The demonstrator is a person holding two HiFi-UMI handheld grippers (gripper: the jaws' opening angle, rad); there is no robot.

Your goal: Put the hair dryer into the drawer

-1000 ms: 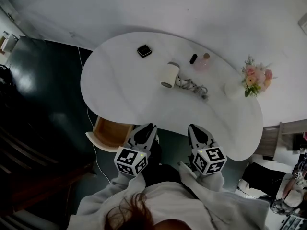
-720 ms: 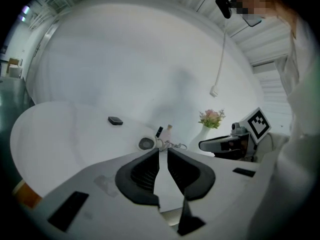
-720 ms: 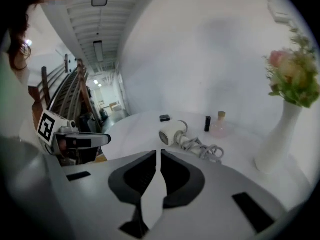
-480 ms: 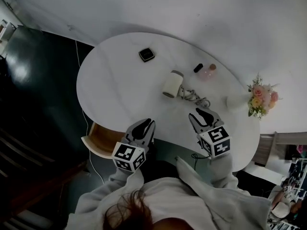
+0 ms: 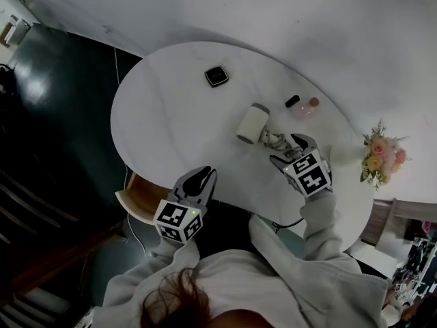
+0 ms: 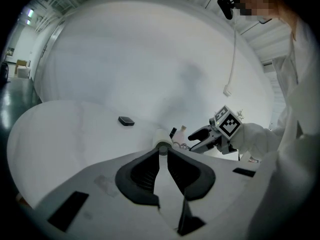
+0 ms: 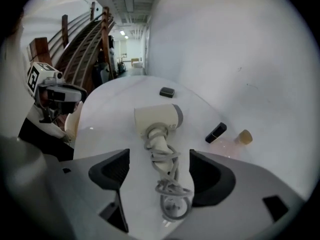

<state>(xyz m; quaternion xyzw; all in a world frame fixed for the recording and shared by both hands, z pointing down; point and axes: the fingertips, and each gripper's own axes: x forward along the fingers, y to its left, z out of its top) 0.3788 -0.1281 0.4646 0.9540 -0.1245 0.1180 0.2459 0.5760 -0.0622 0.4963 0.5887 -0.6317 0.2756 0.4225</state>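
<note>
So the right gripper (image 5: 292,149) just swung out from the desk (image 5: 171,121) edge to over the hair dryer (image 5: 251,123). Its jaws have just been opening and now stand wide, with the cord-wrapped handle (image 7: 162,159) between them, pads not on it yet. The dryer's lying on the desk, well apart from the open drawer (image 5: 140,197) (down at the front left edge). Left gripper (image 5: 199,181) hangs by that drawer, jaws together, empty. Looks like the pickup comes next.

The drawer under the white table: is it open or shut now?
Open. The drawer juts out from under the table edge, and its wooden inside shows in the head view.
</note>
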